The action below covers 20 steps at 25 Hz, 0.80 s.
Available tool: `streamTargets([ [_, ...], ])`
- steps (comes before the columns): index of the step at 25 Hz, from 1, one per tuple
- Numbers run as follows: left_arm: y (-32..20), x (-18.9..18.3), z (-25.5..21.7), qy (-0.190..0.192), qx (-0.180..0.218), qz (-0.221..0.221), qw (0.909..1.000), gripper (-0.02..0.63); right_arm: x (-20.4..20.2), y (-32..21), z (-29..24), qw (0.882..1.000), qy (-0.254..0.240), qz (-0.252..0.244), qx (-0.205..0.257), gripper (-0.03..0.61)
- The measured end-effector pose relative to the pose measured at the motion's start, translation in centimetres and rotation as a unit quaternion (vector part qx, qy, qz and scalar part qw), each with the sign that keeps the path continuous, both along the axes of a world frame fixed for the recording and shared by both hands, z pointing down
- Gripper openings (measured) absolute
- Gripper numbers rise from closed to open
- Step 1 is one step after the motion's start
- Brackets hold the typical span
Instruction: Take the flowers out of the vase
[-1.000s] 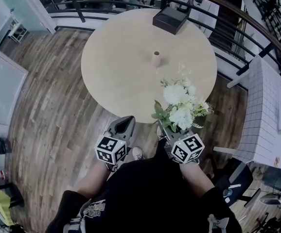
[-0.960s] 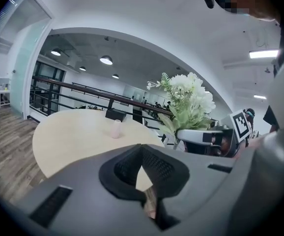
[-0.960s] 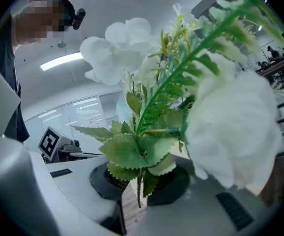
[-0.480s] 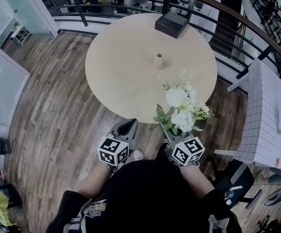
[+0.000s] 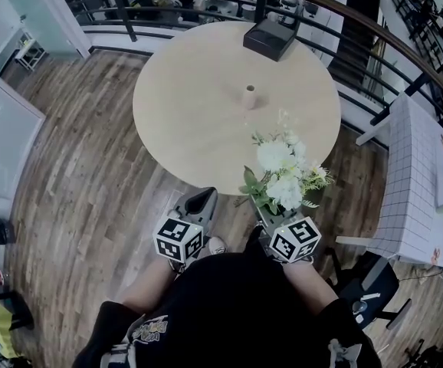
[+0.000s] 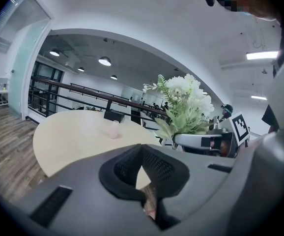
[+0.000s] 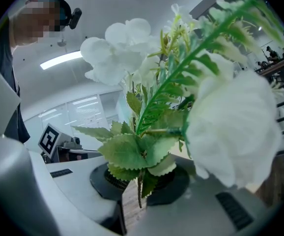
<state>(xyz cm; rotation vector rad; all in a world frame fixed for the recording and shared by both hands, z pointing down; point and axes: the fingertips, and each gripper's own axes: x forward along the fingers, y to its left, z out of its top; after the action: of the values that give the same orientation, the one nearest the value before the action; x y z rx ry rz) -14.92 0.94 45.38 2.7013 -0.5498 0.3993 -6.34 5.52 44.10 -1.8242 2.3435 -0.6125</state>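
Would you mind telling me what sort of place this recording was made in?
Probably an open-plan office or similar commercial building, perhaps on an upper level: a round table stands beside a dark railing on a wood-plank floor, with round ceiling lights overhead.

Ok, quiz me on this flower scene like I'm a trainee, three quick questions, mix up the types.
1. True or false: the flowers stand in the vase on the round table.
2. Which gripper holds the flower stems? A. the left gripper B. the right gripper C. neither
3. Fill in: the left gripper's jaws are ____, with nothing between them.

Key
1. False. The flowers are out of the vase, near the table's front edge; the vase stands alone mid-table.
2. B. The stems run down between its jaws.
3. Shut.
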Motion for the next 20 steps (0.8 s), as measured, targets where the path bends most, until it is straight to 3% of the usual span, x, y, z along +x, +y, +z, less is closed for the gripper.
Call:
streamTargets([
  [20, -0.19, -0.01, -0.18, 0.002, 0.005, 0.003, 1.0, 0.006, 0.0, -0.8, -0.14, 1.0, 0.003, -0.005, -0.001, 0.071],
])
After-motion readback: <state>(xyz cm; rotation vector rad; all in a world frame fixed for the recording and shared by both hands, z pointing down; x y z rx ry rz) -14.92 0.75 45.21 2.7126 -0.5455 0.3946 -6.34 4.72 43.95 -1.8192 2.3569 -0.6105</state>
